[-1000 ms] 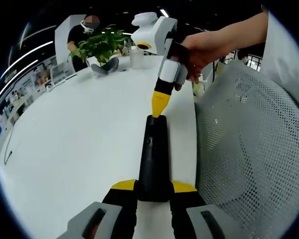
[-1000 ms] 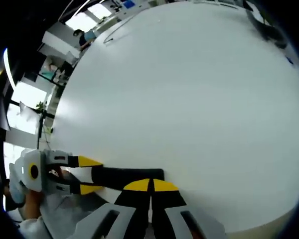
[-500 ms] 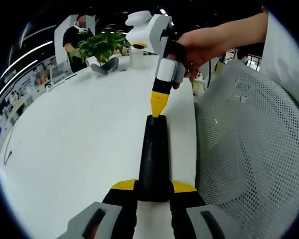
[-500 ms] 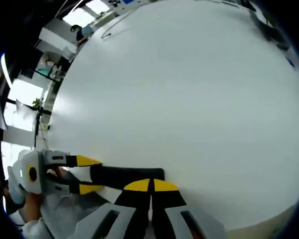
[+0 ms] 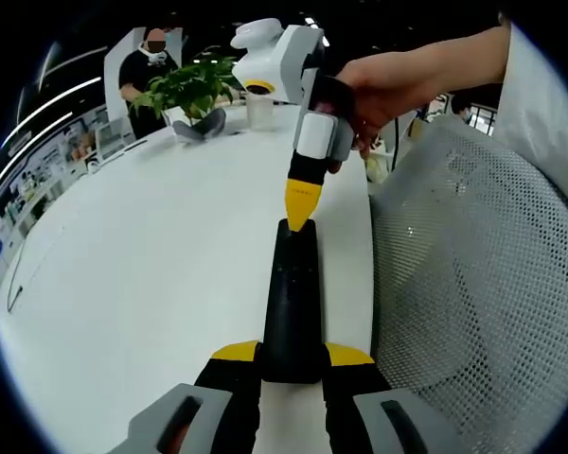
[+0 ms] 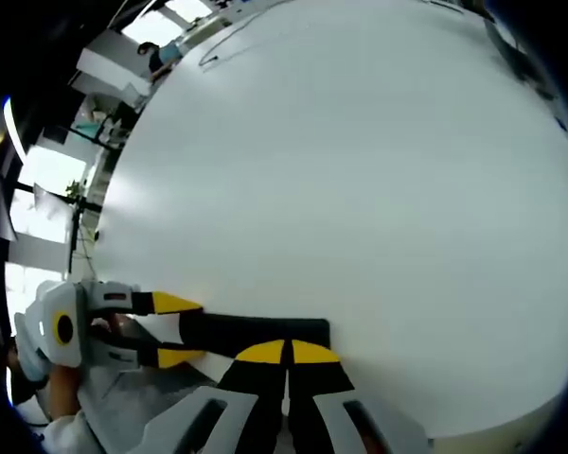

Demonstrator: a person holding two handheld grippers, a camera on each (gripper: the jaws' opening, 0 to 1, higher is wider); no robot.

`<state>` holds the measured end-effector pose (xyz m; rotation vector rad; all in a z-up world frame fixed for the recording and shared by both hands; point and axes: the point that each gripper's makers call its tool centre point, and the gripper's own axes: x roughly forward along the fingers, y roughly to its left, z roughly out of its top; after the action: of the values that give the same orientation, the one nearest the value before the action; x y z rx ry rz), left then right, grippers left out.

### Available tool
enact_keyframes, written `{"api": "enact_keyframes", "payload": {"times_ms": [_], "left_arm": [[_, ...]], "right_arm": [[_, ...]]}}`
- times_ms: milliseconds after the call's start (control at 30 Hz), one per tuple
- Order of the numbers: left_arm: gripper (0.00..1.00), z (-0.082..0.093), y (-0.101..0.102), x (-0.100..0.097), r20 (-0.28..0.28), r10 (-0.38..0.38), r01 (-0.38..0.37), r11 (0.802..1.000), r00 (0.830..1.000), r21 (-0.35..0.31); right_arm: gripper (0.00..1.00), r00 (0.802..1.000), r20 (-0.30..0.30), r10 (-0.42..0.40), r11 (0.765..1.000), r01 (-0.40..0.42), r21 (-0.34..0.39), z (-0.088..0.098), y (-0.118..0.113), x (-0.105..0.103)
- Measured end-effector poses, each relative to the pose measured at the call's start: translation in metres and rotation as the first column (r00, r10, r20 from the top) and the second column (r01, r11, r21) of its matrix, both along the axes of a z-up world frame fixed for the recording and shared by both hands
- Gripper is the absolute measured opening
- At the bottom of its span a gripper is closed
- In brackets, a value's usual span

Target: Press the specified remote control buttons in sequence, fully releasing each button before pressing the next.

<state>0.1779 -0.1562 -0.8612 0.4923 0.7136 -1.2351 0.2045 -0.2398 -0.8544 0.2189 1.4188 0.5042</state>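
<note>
Remote control [image 5: 292, 303], black and elongated, is lying flat on the white desk [image 5: 142, 255] close to the desk's edge that borders a grey mesh chair back [image 5: 473, 284]. Left gripper [image 5: 293, 364] is clamping the near end of the remote between its yellow-tipped jaws, one jaw on each long side. In the right gripper view the same remote [image 6: 256, 331] is showing as a dark bar along the desk [image 6: 360, 170] edge, with the left gripper [image 6: 170, 329] at its one end and its jaws straddling the body.

Right gripper [image 5: 301, 210] is entering the left gripper view from above, held in a person's hand [image 5: 383, 85]. Its jaws are pressed together into a single yellow point, and that point is sitting at the far end of the remote; whether it is touching the top face or stopping just short cannot be told. In the right gripper view the right gripper [image 6: 286, 352] is showing its two yellow tips meeting with no gap, over the remote.

Potted plant [image 5: 189, 87] is standing near the far edge of the desk, with a clear cup [image 5: 258, 109] just beside it. A person [image 5: 147, 66] is standing beyond the plant.
</note>
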Motion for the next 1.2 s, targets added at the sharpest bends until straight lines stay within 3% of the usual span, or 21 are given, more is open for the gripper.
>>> {"api": "enact_keyframes", "payload": {"times_ms": [200, 500, 767, 833, 900, 1033, 1200], "left_arm": [[0.24, 0.0, 0.0, 0.001, -0.006, 0.004, -0.004, 1.0, 1.0, 0.005], [0.23, 0.0, -0.001, 0.001, -0.003, 0.0, 0.0, 1.0, 1.0, 0.004], [0.23, 0.0, -0.001, 0.001, -0.009, 0.002, -0.002, 1.0, 1.0, 0.004], [0.23, 0.0, -0.001, 0.001, -0.011, 0.003, -0.003, 1.0, 1.0, 0.006], [0.23, -0.001, 0.0, 0.001, -0.004, -0.007, 0.007, 1.0, 1.0, 0.01], [0.23, -0.001, 0.0, 0.001, -0.005, -0.005, 0.005, 1.0, 1.0, 0.003], [0.23, -0.001, 0.0, 0.001, -0.004, -0.004, 0.004, 1.0, 1.0, 0.002]], "right_arm": [[0.0, 0.999, 0.013, 0.034, 0.999, -0.034, -0.012, -0.001, -0.001, 0.001], [0.0, 0.997, -0.028, 0.076, 0.996, -0.077, -0.04, -0.002, -0.002, 0.001], [0.0, 1.0, -0.017, 0.0, 1.0, 0.0, -0.004, -0.002, -0.004, 0.001], [0.0, 0.999, -0.023, -0.023, 0.999, 0.024, 0.042, -0.001, -0.003, 0.001], [0.0, 0.993, -0.061, -0.097, 0.991, 0.102, 0.084, 0.0, -0.002, 0.001], [0.0, 0.982, -0.12, -0.145, 0.973, 0.164, 0.165, 0.005, 0.006, -0.001], [0.0, 0.993, -0.083, -0.087, 0.988, 0.097, 0.124, 0.004, 0.011, 0.0]]}}
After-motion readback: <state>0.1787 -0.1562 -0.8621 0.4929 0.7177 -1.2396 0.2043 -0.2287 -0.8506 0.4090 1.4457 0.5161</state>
